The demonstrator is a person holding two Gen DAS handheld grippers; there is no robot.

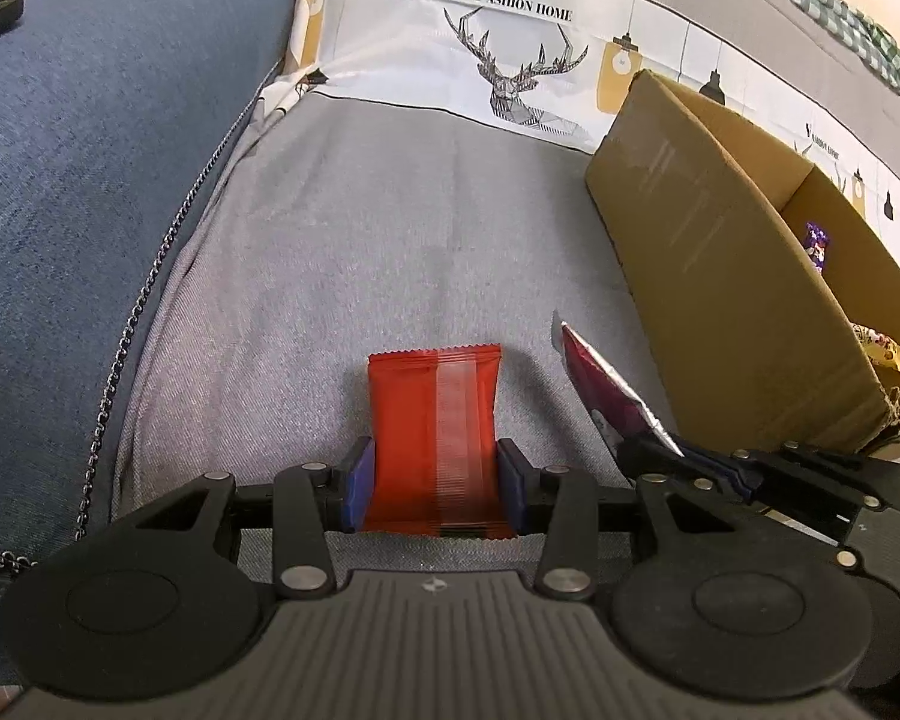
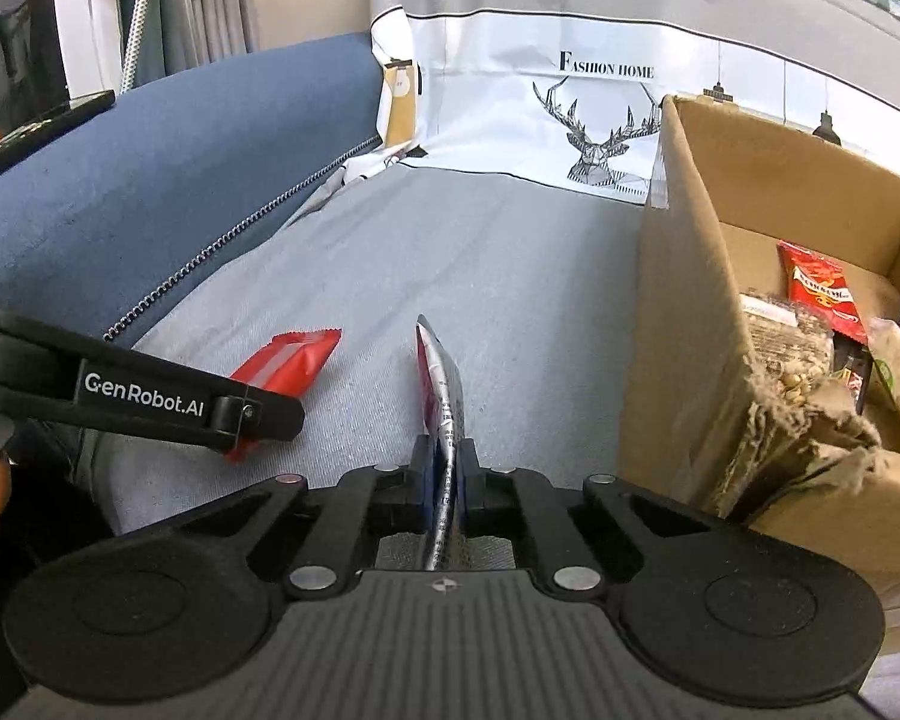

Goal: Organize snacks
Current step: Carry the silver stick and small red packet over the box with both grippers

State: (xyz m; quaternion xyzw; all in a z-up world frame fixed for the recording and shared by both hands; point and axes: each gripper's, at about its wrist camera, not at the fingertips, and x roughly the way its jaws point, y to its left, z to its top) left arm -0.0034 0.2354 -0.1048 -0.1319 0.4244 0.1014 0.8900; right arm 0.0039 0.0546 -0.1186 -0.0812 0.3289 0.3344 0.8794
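My left gripper is shut on an orange-red snack packet and holds it flat over the grey sofa seat; the packet also shows in the right wrist view. My right gripper is shut on a dark red and silver snack packet, held edge-on; it also shows in the left wrist view. An open cardboard box stands to the right with several snack packs inside, among them a red bag. The box also shows in the left wrist view.
A blue sofa armrest with a zipper rises on the left. A white cover printed with a deer and "FASHION HOME" hangs over the sofa back. The box's near corner is torn and frayed.
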